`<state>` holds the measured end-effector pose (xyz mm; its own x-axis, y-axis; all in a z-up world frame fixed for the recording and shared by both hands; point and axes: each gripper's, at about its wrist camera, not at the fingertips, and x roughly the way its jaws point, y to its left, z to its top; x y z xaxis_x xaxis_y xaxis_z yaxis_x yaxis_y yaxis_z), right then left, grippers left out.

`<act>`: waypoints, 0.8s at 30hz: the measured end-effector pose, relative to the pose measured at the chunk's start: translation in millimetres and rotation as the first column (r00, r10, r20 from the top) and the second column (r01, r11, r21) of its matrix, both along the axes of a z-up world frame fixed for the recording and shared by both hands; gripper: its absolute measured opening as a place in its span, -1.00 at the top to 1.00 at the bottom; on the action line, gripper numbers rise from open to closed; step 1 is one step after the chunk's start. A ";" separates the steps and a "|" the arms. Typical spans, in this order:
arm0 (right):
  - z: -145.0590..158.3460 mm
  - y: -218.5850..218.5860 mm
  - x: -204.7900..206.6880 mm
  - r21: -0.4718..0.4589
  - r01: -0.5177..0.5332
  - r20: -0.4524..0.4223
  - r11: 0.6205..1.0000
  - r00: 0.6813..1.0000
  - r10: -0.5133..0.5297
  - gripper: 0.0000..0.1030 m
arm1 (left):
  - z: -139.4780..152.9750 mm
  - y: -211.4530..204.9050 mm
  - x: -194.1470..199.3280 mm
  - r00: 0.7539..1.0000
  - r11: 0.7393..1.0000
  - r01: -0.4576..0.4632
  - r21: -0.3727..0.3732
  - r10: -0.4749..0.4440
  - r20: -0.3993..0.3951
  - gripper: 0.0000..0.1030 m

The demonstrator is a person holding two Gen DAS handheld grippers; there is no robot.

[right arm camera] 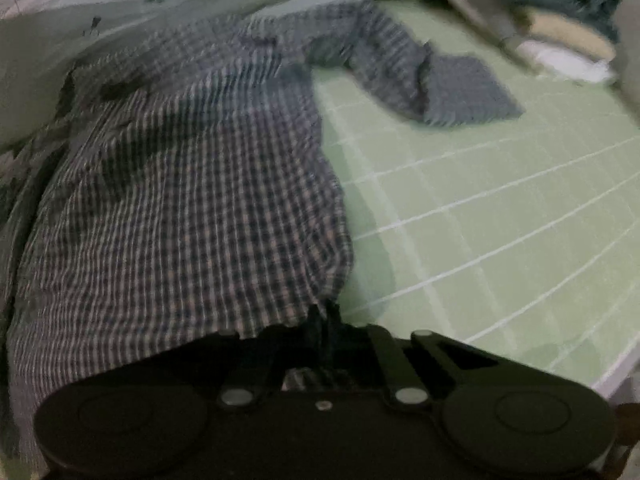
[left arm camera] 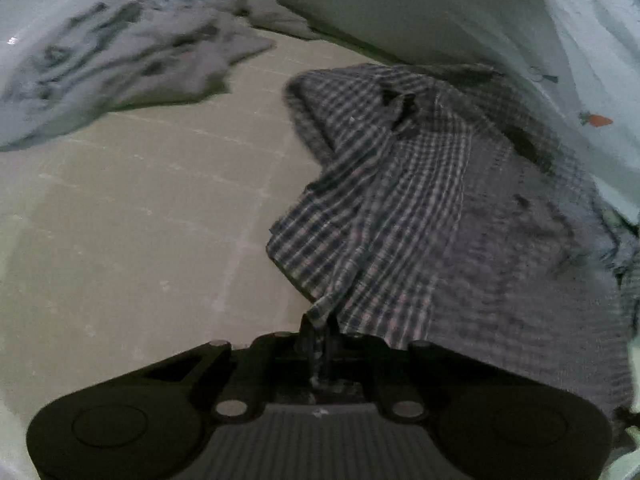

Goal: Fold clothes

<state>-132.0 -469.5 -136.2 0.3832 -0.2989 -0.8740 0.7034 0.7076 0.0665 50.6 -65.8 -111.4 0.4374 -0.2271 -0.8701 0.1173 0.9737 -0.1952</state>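
Both claws are closed on the hem of the checked shirt: the left claw (left arm camera: 318,334) is pinched shut on a bunched corner, and the right claw (right arm camera: 326,320) is clamped on the opposite corner. The checked shirt (left arm camera: 400,184) is seen draped forward and away from both claws onto the green gridded surface (right arm camera: 480,200), its long axis running from the held hem toward the far collar end, with one sleeve (right arm camera: 452,84) flung out to the right. Neither claw is judged nearer, so the hem would likely have to be carried forward evenly.
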 end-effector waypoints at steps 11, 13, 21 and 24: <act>3.1 -25.8 -12.5 0.022 0.007 -0.015 1.000 1.000 -0.007 0.34 | 15.8 5.6 -42.2 0.975 0.975 -0.222 0.023 0.223 -0.021 -0.08; 7.8 -32.6 -8.6 0.017 0.002 0.024 1.000 1.000 -0.003 0.14 | 25.1 -3.5 -45.1 0.974 0.974 -0.225 0.012 0.225 0.010 -0.29; 17.2 -78.4 8.6 -0.059 -0.005 0.095 0.998 0.995 0.011 -0.48 | 44.8 -66.4 -37.5 0.978 0.981 -0.193 0.020 0.191 0.086 -0.62; 16.2 -103.8 10.1 -0.052 0.036 0.122 0.998 0.992 -0.029 -0.50 | 44.4 -96.3 -33.7 0.983 0.986 -0.167 0.023 0.164 0.086 -0.63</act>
<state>-121.9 -573.4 -120.0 0.4744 -0.3585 -0.8040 0.7154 0.6892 0.1147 17.0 -162.0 -67.0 0.5381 -0.1197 -0.8343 -0.0314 0.9863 -0.1618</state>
